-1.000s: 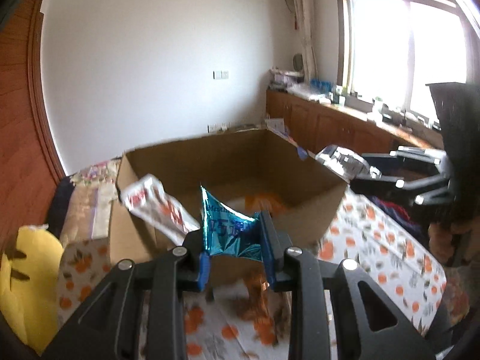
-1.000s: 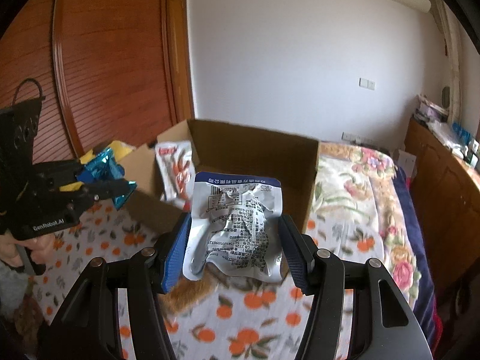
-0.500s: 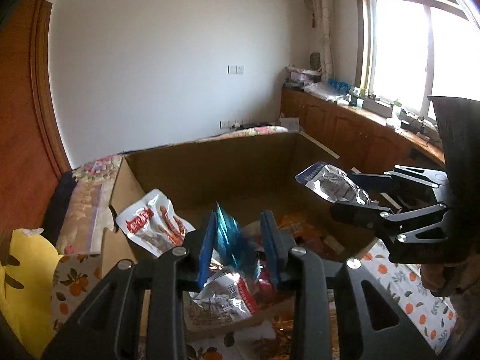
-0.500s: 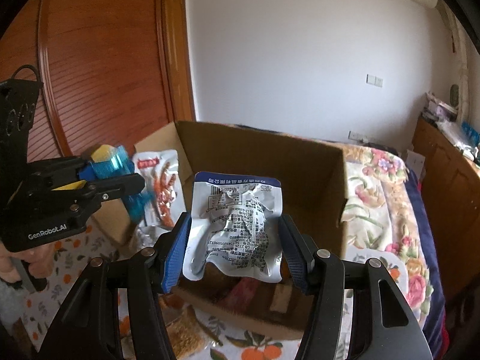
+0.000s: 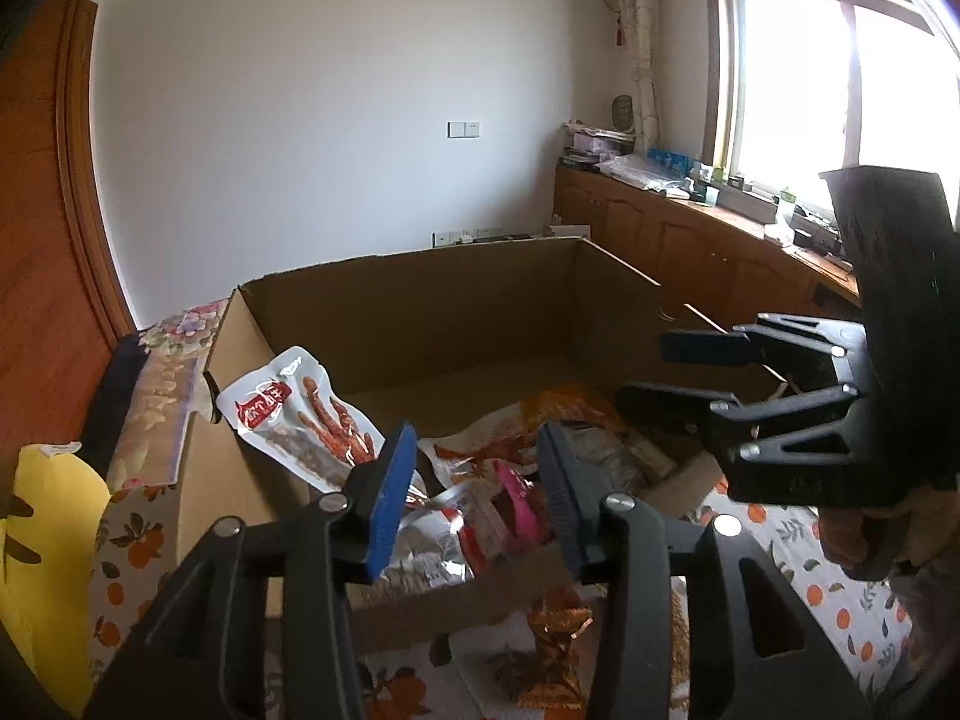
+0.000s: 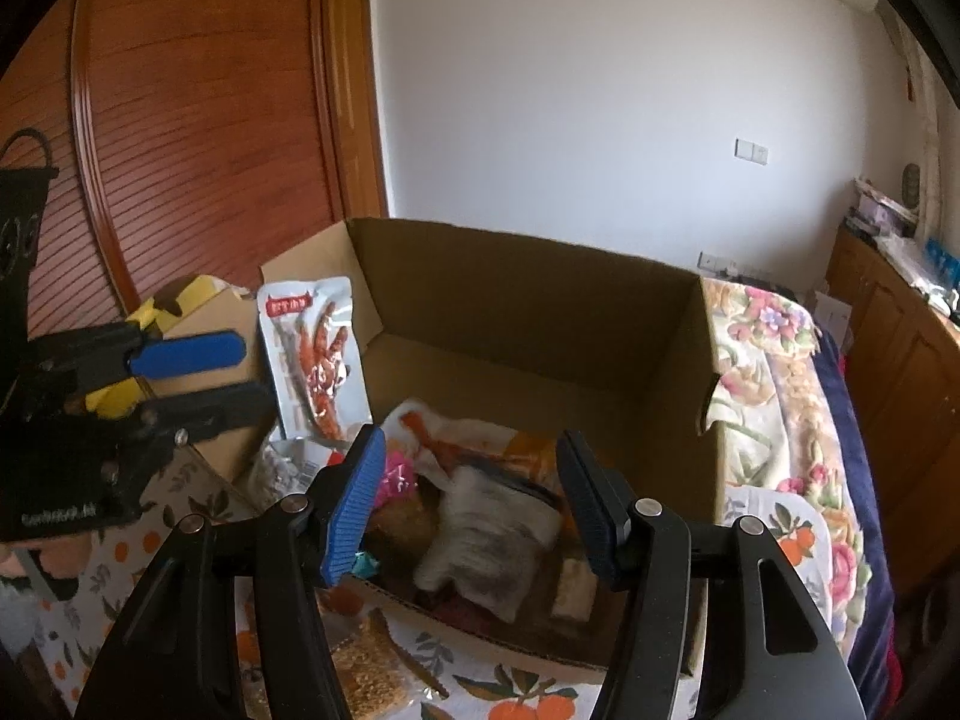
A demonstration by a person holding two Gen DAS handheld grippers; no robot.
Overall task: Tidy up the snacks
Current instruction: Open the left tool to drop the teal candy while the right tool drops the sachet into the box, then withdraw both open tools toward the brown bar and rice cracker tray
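Hovering over an open cardboard box (image 5: 480,306), I am keeping both pairs of fingers spread with nothing between them. My left gripper (image 5: 477,489) is sitting at lower centre of its frame, above a heap of snack packets (image 5: 480,504). My right gripper (image 6: 471,501) is hanging at lower centre of its own view, over a blurred silver pouch (image 6: 489,540) lying inside the box. A white packet with red sticks (image 6: 312,354) is leaning against the box's left wall. The box is resting on an orange-patterned bedspread (image 6: 528,690).
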